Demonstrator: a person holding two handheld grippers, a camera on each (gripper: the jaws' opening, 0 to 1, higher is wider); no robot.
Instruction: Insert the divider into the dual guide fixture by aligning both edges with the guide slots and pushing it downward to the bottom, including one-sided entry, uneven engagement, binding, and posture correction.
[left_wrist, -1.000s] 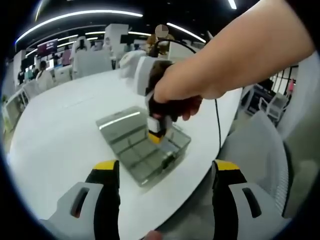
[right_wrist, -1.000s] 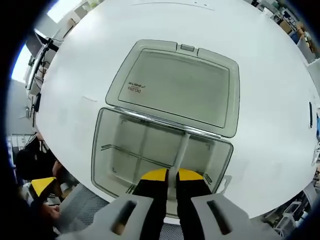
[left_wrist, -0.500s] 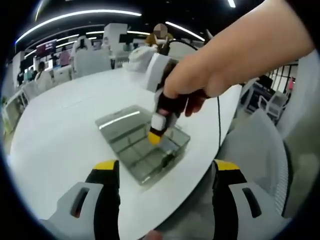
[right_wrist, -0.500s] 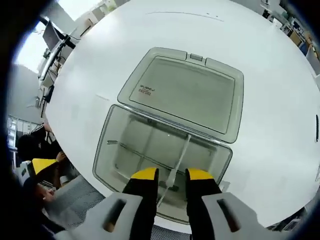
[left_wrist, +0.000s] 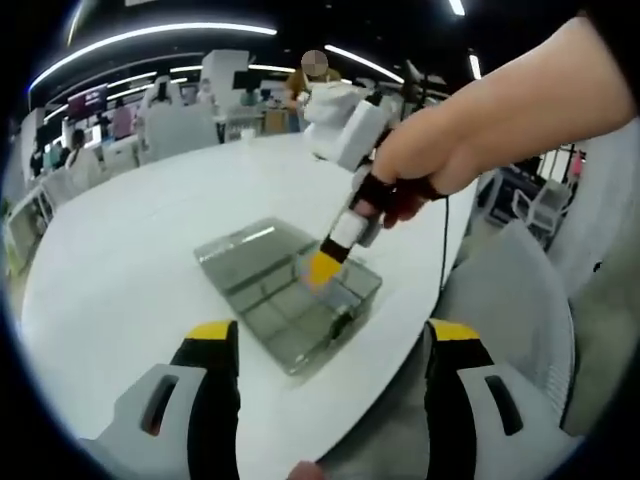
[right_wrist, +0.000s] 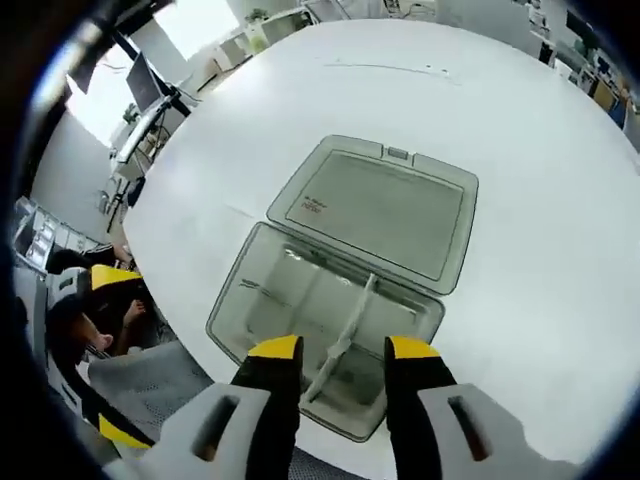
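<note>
Now, divider (right_wrist: 345, 335): thin, light, stiff; hold top edge.
Box (right_wrist: 300, 290): at 12 o'clock.
Right gripper (right_wrist: 340, 352): wide, empty.
Left gripper (left_wrist: 330, 335): wide, empty.

I am seeing a small dark print on the open lid (right_wrist: 375, 212) of the clear box (right_wrist: 320, 330) in my right gripper view (two short lines, near one corner), but it is staying too tiny and blurred for me to read.

access: box (right_wrist: 330, 330) top open | obstacles: divider (right_wrist: 340, 340) upright inside, lid (right_wrist: 380, 205) flat behind | table (right_wrist: 540, 260) around bare
</note>
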